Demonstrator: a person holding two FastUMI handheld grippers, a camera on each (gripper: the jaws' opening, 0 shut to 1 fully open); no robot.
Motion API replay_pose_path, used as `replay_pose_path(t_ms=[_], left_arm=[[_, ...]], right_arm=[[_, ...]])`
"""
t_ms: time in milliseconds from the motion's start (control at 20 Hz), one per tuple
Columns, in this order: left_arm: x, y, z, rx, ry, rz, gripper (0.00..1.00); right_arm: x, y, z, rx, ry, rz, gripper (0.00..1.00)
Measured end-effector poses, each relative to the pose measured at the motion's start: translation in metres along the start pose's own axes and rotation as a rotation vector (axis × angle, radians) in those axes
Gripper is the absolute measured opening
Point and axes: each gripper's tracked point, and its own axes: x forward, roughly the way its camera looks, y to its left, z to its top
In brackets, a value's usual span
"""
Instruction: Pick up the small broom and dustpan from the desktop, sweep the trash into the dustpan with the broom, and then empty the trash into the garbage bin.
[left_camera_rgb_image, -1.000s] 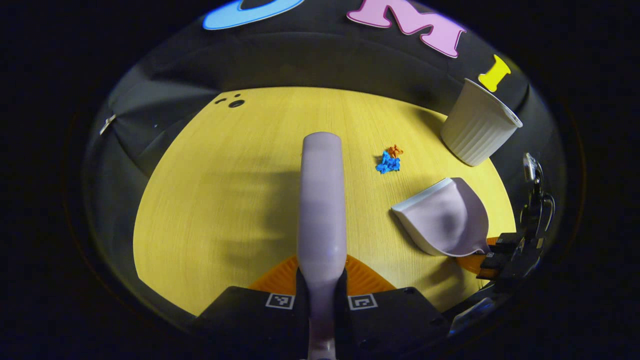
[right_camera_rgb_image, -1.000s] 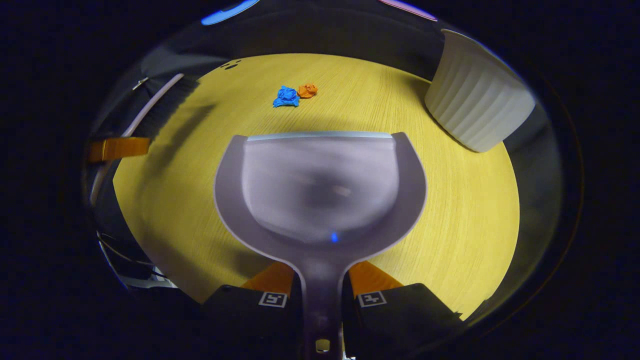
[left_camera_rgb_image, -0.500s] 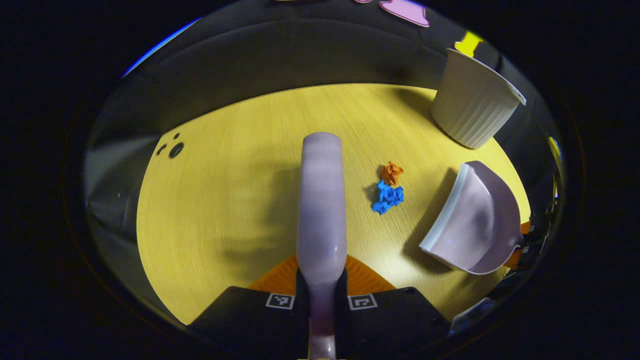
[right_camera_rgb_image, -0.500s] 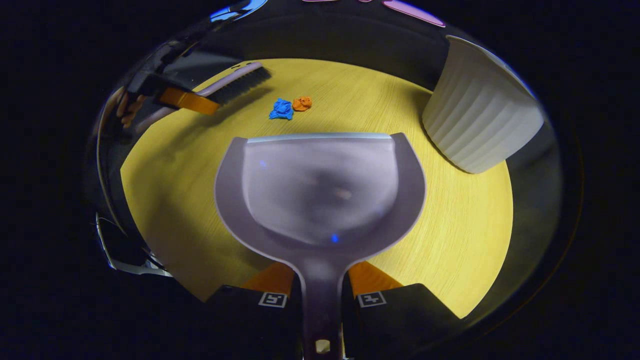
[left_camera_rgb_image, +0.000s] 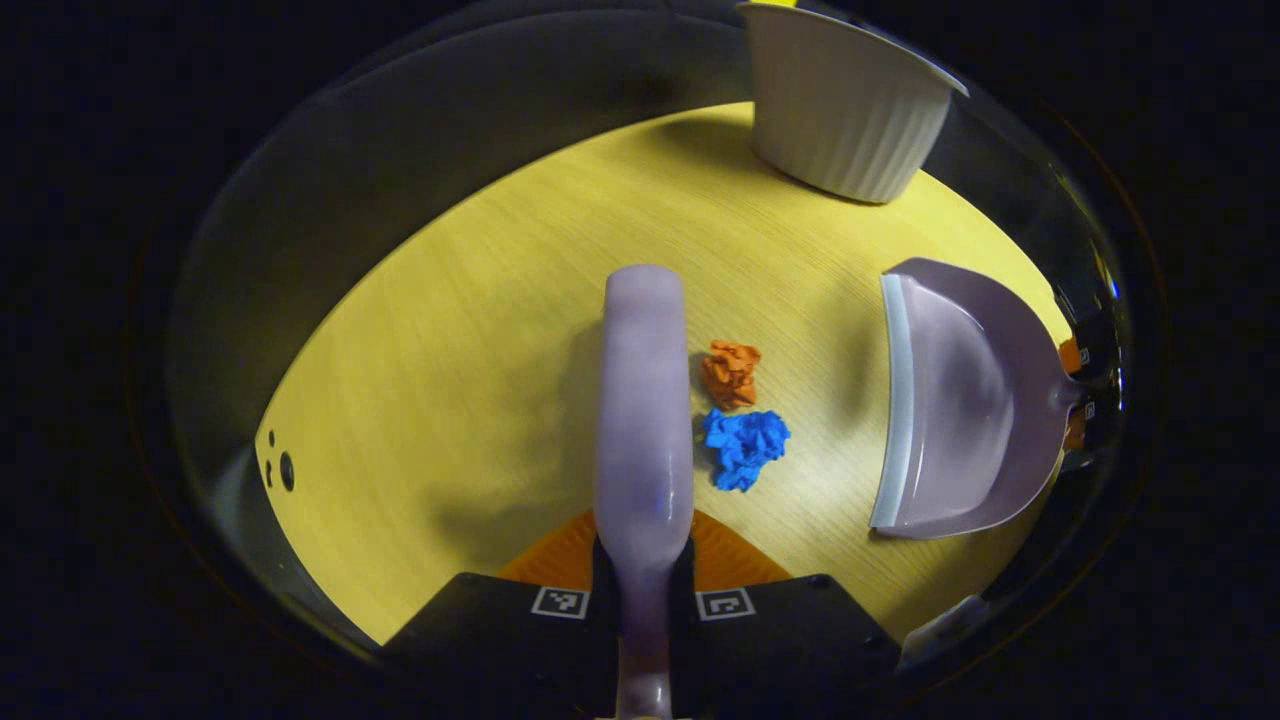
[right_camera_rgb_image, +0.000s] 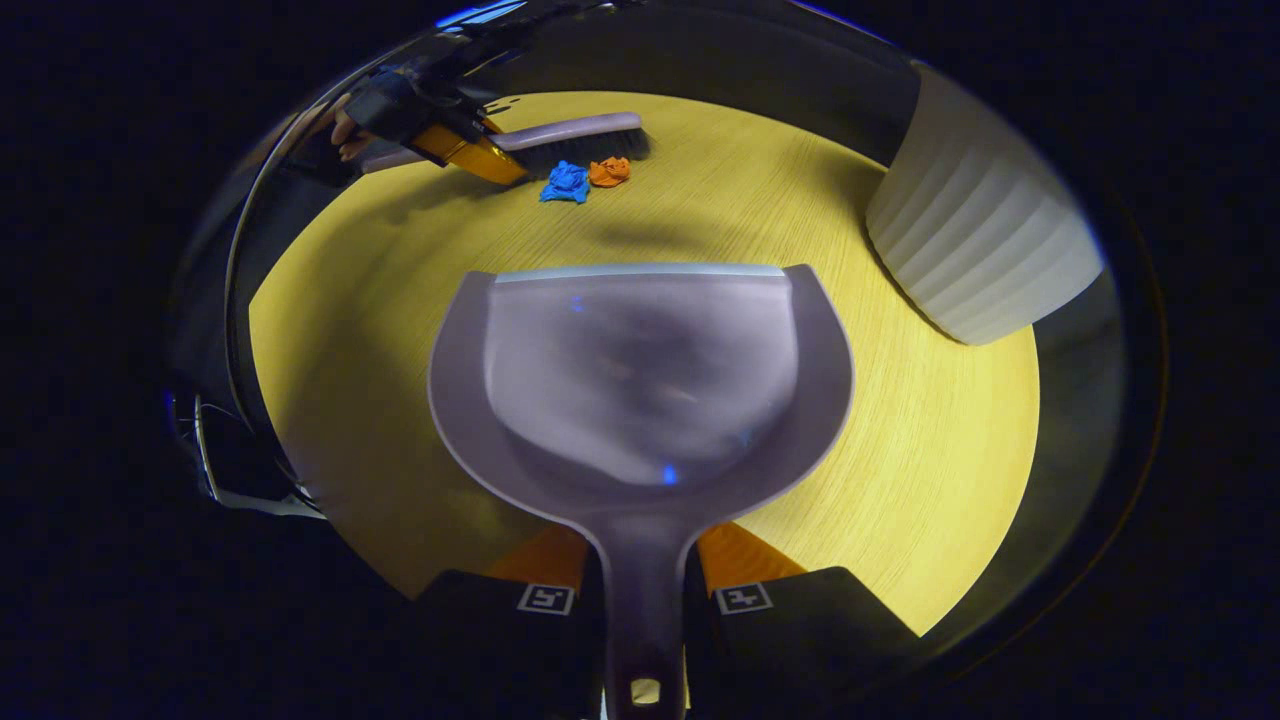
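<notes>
Broom and dustpan are both in my grip, so the pickup part looks done to me. My left gripper has its fingers clamped on the broom's handle low down, and its head sits just beside two scraps on the yellow desktop: an orange paper wad and a blue paper wad, the pair close together. In the right gripper view I see the broom's bristles right behind those scraps. My right gripper is closed tight on the dustpan's narrow handle, with the pan's pale lip facing the trash across an open strip of desktop. I judge the wads very light and springy, likely to skitter or roll if I flick too hard, so a short, low stroke toward the lip suits them. Both tools look like stiff, smooth plastic and light; holding each by its handle gives good leverage, though the pan could twist between the fingers if its lip catches. A ribbed white garbage bin stands upright at the desk's far edge, well apart from the trash.
</notes>
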Motion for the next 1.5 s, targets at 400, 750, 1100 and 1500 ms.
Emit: replay_pose_path(t_ms=[400, 750, 1100, 1500], left_arm=[[-0.007, -0.090, 0.009, 0.151, 0.034, -0.199, 0.25], [-0.020, -0.171, -0.005, 0.083, 0.078, -0.356, 0.25], [-0.063, -0.182, -0.014, -0.127, -0.056, -0.294, 0.25], [-0.149, -0.146, -0.087, -0.384, -0.253, -0.120, 0.24]], right_arm=[[-0.016, 0.003, 0.027, -0.075, -0.003, -0.001, 0.36], [-0.023, 0.005, 0.045, -0.095, -0.046, -0.011, 0.36], [-0.006, -0.008, 0.050, -0.124, -0.075, -0.018, 0.36], [-0.008, -0.006, 0.054, -0.117, -0.113, -0.046, 0.36]])
